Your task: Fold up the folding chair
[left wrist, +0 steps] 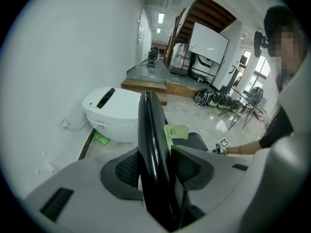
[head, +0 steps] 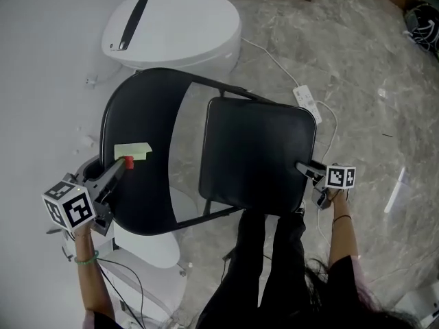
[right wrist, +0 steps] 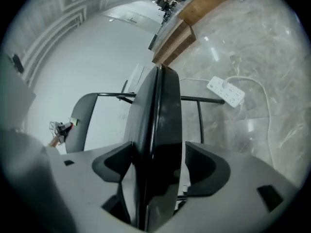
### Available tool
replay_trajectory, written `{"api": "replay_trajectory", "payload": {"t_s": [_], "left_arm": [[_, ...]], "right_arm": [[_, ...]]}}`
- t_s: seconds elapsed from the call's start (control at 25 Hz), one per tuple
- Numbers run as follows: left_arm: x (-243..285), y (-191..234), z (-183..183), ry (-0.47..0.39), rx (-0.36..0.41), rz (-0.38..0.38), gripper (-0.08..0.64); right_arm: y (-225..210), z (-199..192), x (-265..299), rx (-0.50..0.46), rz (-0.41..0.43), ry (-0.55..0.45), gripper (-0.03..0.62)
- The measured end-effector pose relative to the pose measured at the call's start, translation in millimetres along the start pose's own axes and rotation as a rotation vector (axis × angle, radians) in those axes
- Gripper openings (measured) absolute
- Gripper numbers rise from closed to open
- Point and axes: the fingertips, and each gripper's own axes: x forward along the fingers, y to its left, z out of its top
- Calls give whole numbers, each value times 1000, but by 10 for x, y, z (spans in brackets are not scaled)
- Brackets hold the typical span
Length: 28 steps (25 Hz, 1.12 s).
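Note:
The black folding chair stands open below me, its curved backrest (head: 140, 190) at the left with a yellow sticky note (head: 133, 151) on it and its seat (head: 257, 153) at the right. My left gripper (head: 122, 164) is shut on the backrest's edge; in the left gripper view the backrest (left wrist: 153, 149) runs up between the jaws, both pads against it. My right gripper (head: 305, 168) is at the seat's right edge. In the right gripper view the seat (right wrist: 158, 125) sits between open jaws, with a small gap at the right pad.
A white oval appliance (head: 171, 29) stands against the wall behind the chair, and another white unit (head: 147, 249) lies under the backrest. A power strip (head: 306, 103) with its cable lies on the marble floor at the right. My black-trousered legs (head: 264, 266) are right in front of the seat.

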Motion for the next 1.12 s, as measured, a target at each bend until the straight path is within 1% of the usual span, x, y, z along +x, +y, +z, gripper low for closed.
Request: {"api": "replay_trajectory", "payload": {"t_s": [0.04, 0.08, 0.12, 0.24, 0.28, 0.36, 0.44, 0.56, 0.64, 0.72, 0.88, 1.0, 1.12], "left_arm": [[-3, -19, 9, 5, 1, 0, 175], [-4, -41, 26, 13, 4, 6, 175], [3, -54, 40, 19, 8, 12, 175], [33, -39, 36, 13, -3, 11, 175], [13, -47, 29, 4, -23, -7, 175], [-70, -127, 61, -26, -76, -74, 159], [-145, -220, 139, -39, -102, -128, 139], [-188, -257, 226, -35, -90, -131, 137], [-324, -318, 258, -36, -96, -130, 137], [-557, -397, 305, -38, -95, -117, 135], [-890, -530, 421, -57, -80, -96, 135], [-1110, -719, 542, -87, -90, -127, 131], [-1311, -1000, 694, -96, -116, -154, 117]], "right_arm": [[18, -4, 42, 36, 56, -1, 324], [26, -1, 82, 68, 92, -1, 324], [21, 12, 108, 88, 101, -3, 322], [32, 53, 146, 74, 54, -23, 322], [59, 38, 155, 61, 32, -26, 322], [139, -28, 126, 50, -16, -29, 324], [268, -101, 59, 53, -53, -40, 324], [506, -132, -34, 46, -100, -48, 322], [762, -173, -152, 25, -105, -36, 321], [1108, -222, -281, 0, -81, -17, 313], [1852, -208, -448, -46, 23, -1, 282], [2437, -239, -435, -109, 95, 9, 279], [3010, -248, -366, -141, 167, 4, 279]]}}
